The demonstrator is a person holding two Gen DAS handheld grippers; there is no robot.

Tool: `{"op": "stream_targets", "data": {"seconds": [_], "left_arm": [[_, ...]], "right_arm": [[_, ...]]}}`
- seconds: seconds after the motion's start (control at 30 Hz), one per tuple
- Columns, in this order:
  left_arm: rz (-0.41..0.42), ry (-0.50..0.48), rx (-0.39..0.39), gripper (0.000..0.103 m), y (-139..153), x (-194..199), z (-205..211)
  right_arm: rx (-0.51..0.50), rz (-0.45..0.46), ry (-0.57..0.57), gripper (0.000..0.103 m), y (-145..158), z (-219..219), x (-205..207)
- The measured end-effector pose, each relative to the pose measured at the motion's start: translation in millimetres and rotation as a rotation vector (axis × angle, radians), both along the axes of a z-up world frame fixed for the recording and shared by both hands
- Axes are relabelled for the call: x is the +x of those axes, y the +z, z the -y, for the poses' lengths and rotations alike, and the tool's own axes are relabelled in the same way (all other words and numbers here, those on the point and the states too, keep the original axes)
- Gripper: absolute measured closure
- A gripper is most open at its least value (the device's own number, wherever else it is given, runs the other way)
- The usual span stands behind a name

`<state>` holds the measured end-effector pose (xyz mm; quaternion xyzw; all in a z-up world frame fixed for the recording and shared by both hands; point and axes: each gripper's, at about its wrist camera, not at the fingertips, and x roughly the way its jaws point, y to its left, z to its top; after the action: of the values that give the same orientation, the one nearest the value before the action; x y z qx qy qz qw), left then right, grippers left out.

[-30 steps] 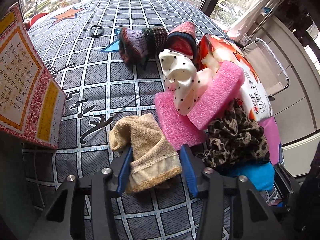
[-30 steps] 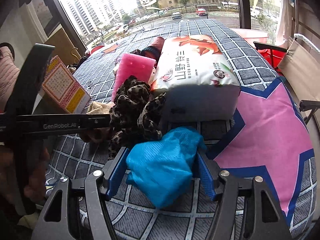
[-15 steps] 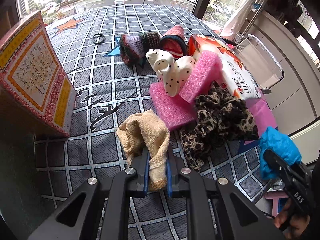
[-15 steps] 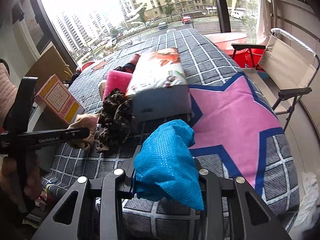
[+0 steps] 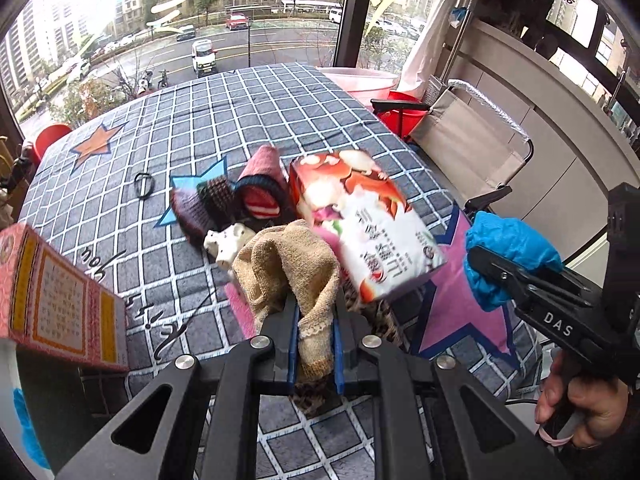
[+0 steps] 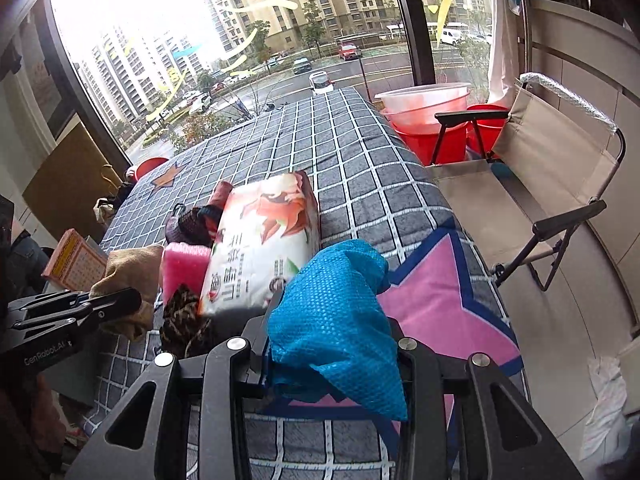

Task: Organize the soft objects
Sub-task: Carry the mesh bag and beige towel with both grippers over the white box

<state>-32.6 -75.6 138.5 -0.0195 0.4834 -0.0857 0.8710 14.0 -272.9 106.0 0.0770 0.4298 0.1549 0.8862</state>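
Two items are lifted above the bed's near edge, our left gripper (image 5: 314, 336) pinching the sock (image 5: 292, 268), our right gripper (image 6: 332, 356) pinching the blue bag (image 6: 332, 312); the pile (image 5: 224, 204) remains unsorted.

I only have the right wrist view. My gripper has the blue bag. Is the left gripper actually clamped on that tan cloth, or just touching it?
Observer: Clamped. In the left wrist view the left gripper pinches the tan cloth between its blue pads.
Operator: Anything behind the tissue pack that I can't see?
Observer: Yes, a white polka-dot cloth lies beside the knitted items.
Operator: Anything loose further out on the bedspread?
Observer: A black hair tie lies alone on the checked bedspread.
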Motion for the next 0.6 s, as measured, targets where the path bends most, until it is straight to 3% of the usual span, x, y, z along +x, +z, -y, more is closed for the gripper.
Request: {"op": "stream_targets", "data": {"seconds": [0.3, 0.6], "left_arm": [[-0.032, 0.050, -0.025, 0.089, 16.7, 61.0, -1.0], [-0.030, 0.186, -0.023, 0.089, 24.1, 70.2, -51.3]], "right_arm": [[0.006, -0.021, 0.003, 0.066, 21.4, -14.2, 50.7], [0.068, -0.009, 0.059, 0.066, 40.8, -58.8, 71.6]]}}
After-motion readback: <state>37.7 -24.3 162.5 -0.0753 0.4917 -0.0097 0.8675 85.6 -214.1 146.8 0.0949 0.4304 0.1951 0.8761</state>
